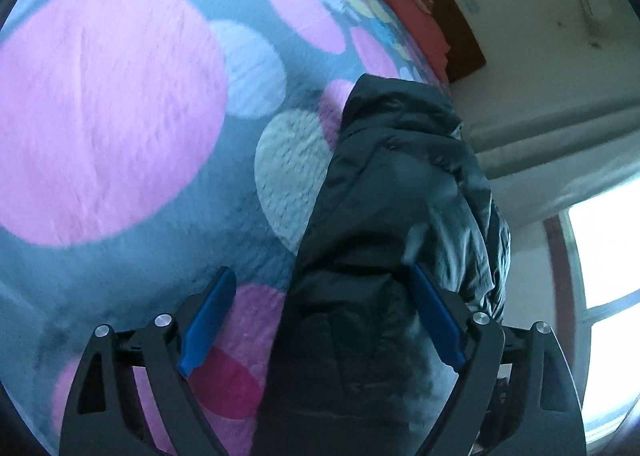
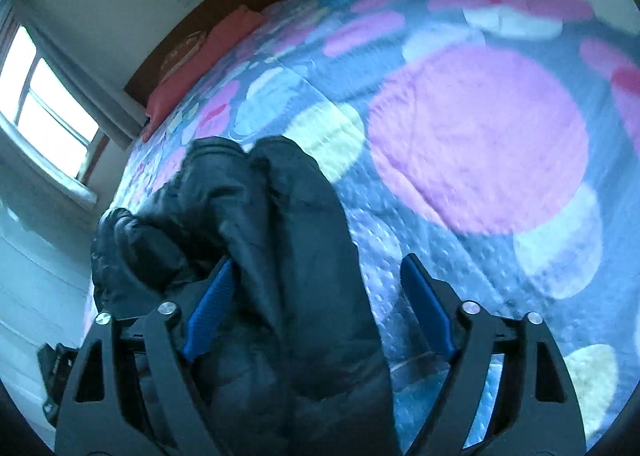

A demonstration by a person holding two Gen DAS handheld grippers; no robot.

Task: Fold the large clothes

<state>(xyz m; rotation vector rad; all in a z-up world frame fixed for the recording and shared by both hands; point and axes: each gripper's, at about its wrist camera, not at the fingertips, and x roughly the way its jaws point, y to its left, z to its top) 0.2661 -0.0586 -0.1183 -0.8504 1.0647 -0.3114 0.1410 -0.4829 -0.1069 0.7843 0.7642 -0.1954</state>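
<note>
Currently, a dark, puffy, quilted jacket is seen folded into a long narrow bundle on a grey bed cover printed with large pink, white and pale-yellow circles. In the left wrist view the bundle runs from 6 o'clock up toward 12 o'clock, just right of centre, close to the bed's edge at 3 o'clock. The left gripper is held with its jaws spread wide; the jacket lies between the blue pads, but no pressing on the cloth is seen, so nothing is gripped. The right-hand pad is seen over the fabric; whether it touches cannot be told.

In the right wrist view the same jacket fills the lower centre-left, its far end rounded into two lobes toward 12 o'clock. The right gripper is also spread wide; the jacket is draped between the pads, with the left-hand pad partly hidden by fabric and the other pad clear over the bed cover. Nothing is clamped.

A red pillow and brown wooden headboard are seen at 11 o'clock, a bright window at 9 o'clock.
</note>
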